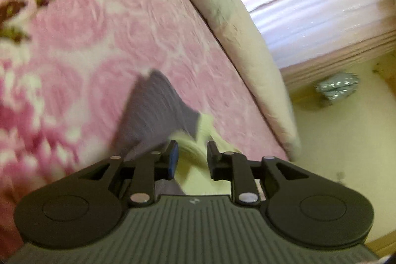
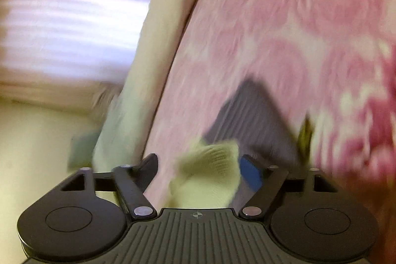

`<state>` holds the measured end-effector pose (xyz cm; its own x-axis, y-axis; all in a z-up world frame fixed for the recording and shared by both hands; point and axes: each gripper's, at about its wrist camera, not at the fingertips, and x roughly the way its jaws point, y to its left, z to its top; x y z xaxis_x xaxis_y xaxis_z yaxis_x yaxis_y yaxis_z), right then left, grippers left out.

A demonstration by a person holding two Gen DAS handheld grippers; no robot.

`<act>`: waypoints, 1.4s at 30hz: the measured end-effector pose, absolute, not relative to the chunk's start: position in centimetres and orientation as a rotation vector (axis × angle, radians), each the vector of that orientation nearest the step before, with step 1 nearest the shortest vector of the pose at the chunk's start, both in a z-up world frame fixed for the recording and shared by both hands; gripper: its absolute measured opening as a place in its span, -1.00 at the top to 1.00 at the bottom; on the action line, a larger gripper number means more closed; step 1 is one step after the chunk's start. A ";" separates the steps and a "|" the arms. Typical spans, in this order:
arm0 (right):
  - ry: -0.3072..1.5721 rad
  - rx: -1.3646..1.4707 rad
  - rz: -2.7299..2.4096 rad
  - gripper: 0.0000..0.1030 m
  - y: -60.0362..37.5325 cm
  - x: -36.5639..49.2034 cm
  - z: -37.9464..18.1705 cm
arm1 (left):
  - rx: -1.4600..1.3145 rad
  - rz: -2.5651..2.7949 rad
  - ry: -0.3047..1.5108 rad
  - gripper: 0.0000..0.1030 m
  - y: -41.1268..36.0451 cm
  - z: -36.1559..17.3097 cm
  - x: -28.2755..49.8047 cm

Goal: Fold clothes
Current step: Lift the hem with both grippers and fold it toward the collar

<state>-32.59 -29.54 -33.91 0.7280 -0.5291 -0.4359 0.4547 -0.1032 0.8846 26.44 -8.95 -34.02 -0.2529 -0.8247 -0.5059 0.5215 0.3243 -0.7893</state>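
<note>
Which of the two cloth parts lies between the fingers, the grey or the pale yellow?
The pale yellow cloth; the grey cloth lies farther ahead on the pink blanket.

I see my left black two-finger tongs (image 1: 191, 155) with the fingers parted by a narrow gap; the blue pad (image 1: 174, 157) is on the left finger. My right black two-finger tongs (image 2: 198, 172) stand spread much wider, blue pad (image 2: 251, 175) on the right finger.
</note>
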 end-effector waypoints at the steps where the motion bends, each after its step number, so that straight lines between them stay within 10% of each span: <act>1: -0.065 1.426 -0.821 -0.48 -29.8 -32.6 -33.9 | -0.298 -1.301 1.272 0.38 -9.5 -34.2 26.8; 19: 0.531 0.709 -0.740 -0.18 -30.5 -23.8 -34.5 | 0.271 -1.539 0.881 0.29 -14.0 -33.3 23.0; 20: 0.559 0.677 -0.742 -0.06 -30.7 -23.1 -34.9 | 0.291 -1.542 0.874 0.34 -14.3 -33.5 22.8; 22: 0.600 0.634 -0.737 0.79 -30.6 -22.2 -35.5 | 0.330 -1.548 0.861 0.82 -14.9 -34.0 22.3; 23: 0.621 0.614 -0.734 0.82 -30.6 -21.8 -35.8 | 0.350 -1.551 0.855 0.87 -15.2 -34.2 22.0; 29: 0.370 0.706 -0.833 0.88 -30.5 -25.6 -34.1 | 0.116 -1.540 0.765 0.86 -13.4 -33.1 23.8; 42: 0.457 0.610 -0.924 0.88 -33.9 -21.3 -34.1 | 0.183 -1.431 0.752 0.85 -18.1 -33.9 23.9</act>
<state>-21.34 -33.88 -34.15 0.5296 -0.5949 -0.6046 0.8416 0.4572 0.2874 23.85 -18.08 -33.85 -0.0431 -0.8230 -0.5664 0.9332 0.1693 -0.3171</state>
